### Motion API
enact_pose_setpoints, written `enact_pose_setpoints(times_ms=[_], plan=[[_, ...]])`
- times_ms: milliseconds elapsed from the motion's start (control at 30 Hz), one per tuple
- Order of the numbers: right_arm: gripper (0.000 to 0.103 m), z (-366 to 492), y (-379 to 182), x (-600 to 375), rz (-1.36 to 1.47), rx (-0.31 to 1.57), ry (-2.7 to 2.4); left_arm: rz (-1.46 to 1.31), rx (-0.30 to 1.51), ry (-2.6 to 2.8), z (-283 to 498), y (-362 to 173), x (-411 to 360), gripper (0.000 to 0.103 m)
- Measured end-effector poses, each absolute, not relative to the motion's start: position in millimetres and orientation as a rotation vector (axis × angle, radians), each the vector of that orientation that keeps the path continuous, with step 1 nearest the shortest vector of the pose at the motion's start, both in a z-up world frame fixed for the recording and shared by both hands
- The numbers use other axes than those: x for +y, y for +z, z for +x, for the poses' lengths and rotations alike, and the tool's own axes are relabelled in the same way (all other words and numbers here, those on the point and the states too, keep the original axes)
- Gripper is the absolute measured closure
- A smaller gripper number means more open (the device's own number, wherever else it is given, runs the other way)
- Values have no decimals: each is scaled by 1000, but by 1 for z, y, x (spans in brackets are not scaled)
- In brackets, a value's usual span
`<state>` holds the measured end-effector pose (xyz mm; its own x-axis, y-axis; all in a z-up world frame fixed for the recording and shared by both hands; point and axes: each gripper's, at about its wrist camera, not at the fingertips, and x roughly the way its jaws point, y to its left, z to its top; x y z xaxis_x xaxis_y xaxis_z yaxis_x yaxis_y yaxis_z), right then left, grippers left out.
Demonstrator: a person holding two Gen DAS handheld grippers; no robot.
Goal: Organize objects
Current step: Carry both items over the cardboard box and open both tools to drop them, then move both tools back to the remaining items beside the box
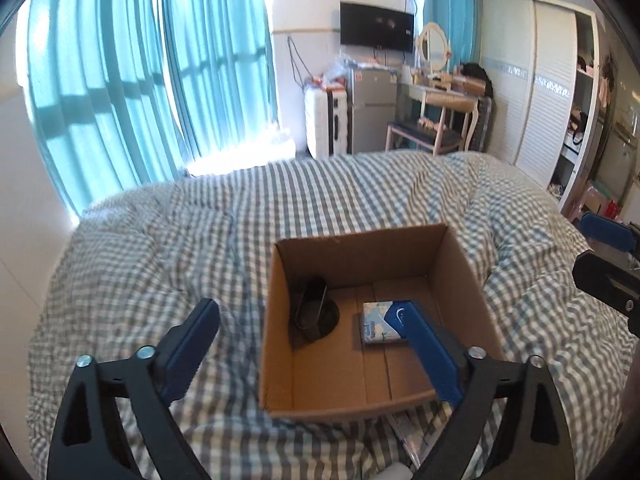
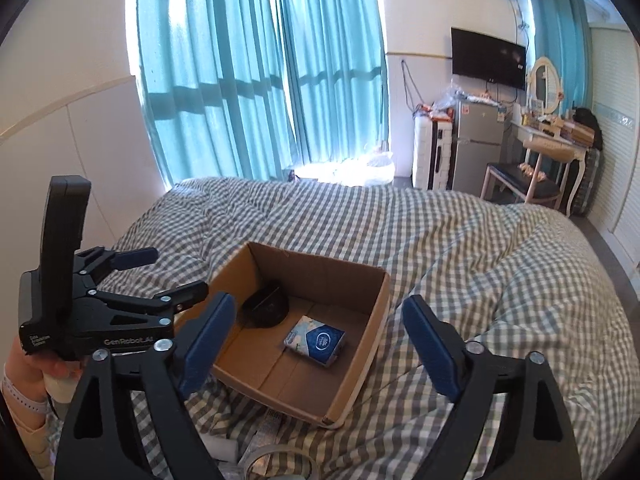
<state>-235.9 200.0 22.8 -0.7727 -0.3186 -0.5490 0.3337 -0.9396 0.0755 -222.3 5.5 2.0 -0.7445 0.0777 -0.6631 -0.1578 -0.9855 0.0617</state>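
An open cardboard box point(image 1: 460, 268) sits on the checked bed cover; it also shows in the right wrist view point(image 2: 360, 344). Inside lie a blue-and-white tissue pack point(image 1: 380, 326) point(image 2: 316, 338) and a black round stand point(image 1: 314, 314) point(image 2: 266, 308). My left gripper point(image 1: 310, 346) is open and empty, held over the box's near left wall; it shows in the right wrist view point(image 2: 170, 274) too. My right gripper point(image 2: 318, 340) is open and empty above the box's near side, and part of it shows at the right edge of the left wrist view point(image 1: 608, 256).
The checked bed cover point(image 2: 460, 248) spreads all around the box. Loose items, among them a tape roll point(image 2: 276, 460), lie at the bed's near edge below the box. Teal curtains point(image 2: 256, 72), a fridge point(image 2: 478, 148) and a dressing table point(image 2: 554, 148) stand beyond.
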Motion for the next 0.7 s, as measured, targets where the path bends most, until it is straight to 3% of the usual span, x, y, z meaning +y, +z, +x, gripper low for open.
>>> enact_pose_setpoints(times_ms=[100,333,700], plan=[[3,-214,38,200,760,42,-2693,-1030,186,2844,-199,17,1,4],[2,-176,51,198,709,75,-2691,-1005,134,2902,-150,21,-16,2],[2,-171,-41,179,943,175,-2574,-1179,14,2923,-118,-58,-37,2]])
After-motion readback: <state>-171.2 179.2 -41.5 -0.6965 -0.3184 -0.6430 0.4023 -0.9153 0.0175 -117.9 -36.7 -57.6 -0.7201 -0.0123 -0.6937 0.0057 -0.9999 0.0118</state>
